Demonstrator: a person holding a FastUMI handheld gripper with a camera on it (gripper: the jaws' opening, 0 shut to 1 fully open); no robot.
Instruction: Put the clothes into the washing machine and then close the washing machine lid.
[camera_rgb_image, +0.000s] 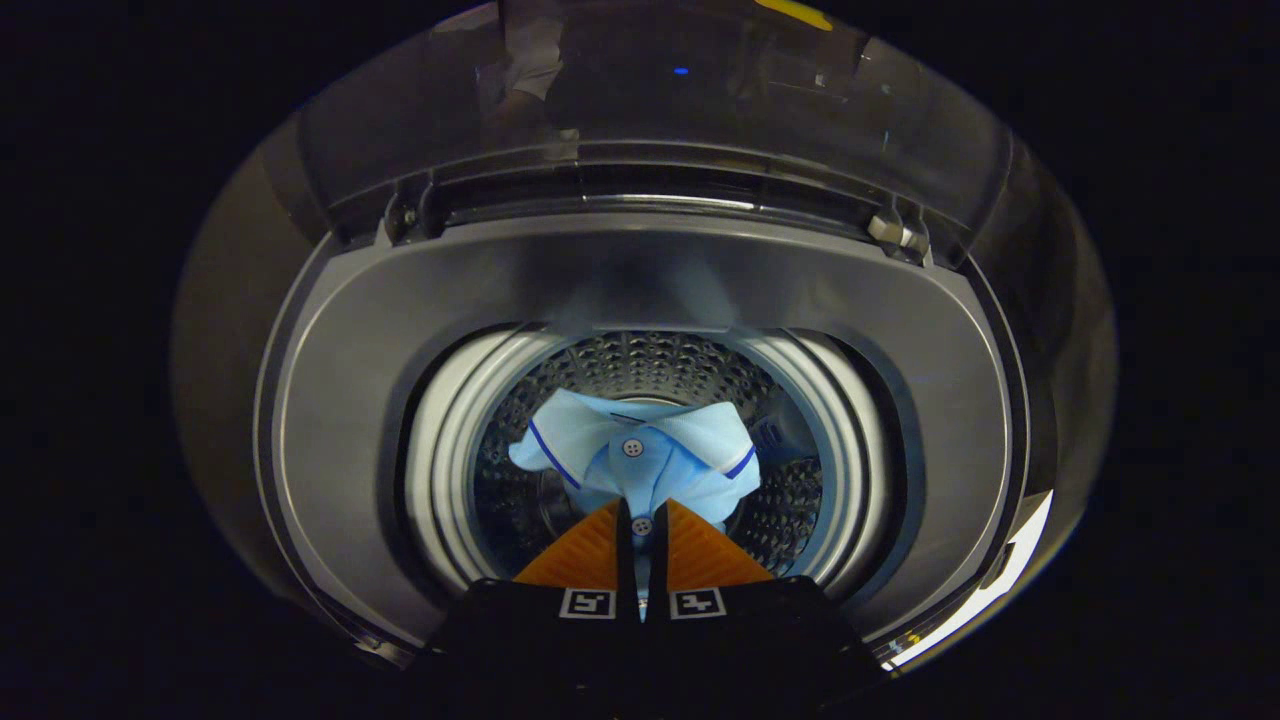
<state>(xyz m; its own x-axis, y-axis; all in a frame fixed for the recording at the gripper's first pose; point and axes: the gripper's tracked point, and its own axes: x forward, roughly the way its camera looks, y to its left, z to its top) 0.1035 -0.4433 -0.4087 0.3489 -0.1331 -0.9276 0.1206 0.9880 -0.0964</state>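
Inside the drum (800, 500) of the washing machine (330, 400), a light blue shirt (640, 455) with dark blue trim and white buttons hangs from the claw (641, 525), which is pinching the button placket between both fingers (580, 560). The collar spreads just beyond the fingertips, above the perforated drum wall. The grey top rim surrounds the opening. The transparent lid (650, 90) stands raised at the rear edge on its hinges.
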